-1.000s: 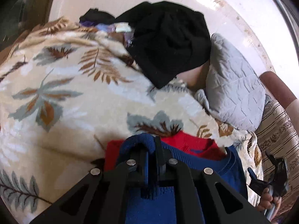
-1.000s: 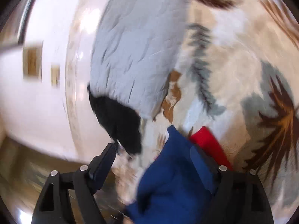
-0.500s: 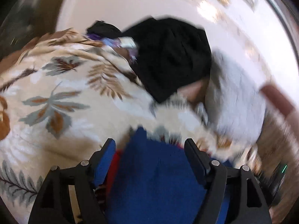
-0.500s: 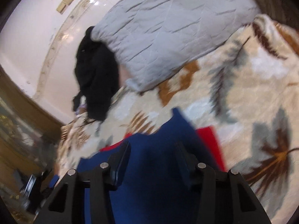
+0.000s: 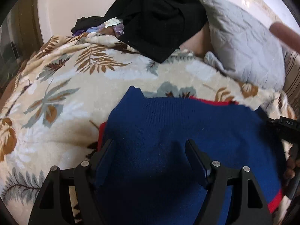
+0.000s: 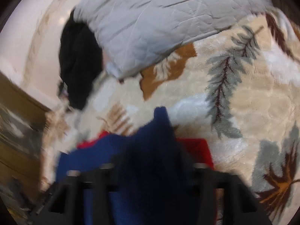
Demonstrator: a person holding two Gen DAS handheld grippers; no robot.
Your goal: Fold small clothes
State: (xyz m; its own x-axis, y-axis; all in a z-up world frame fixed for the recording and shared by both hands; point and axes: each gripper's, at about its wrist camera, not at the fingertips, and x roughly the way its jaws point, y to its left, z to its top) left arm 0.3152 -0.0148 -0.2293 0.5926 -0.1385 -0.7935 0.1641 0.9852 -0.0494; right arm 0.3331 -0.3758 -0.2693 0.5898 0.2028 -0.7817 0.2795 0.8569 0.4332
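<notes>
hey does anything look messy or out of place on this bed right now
Yes. A black garment lies crumpled in a heap at the far edge of the leaf-print blanket, partly over the grey pillow, with small items bunched beside it. The blue and red sweater lies unevenly, one corner poking up.

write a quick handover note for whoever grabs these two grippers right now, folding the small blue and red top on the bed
Left gripper: open, jaws spread over the blue and red top, holding nothing.
Right gripper: jaws closing on a raised bunch of the top's blue knit; the view is blurred, so check the grip.
The top lies on the leaf-print blanket, blue layer uppermost, red showing at its far and side edges.
Behind it: a grey pillow and a black garment, both untouched.
Done: top partly laid out.
Left: probably carry the pinched part across, flatten, finish the fold.
</notes>
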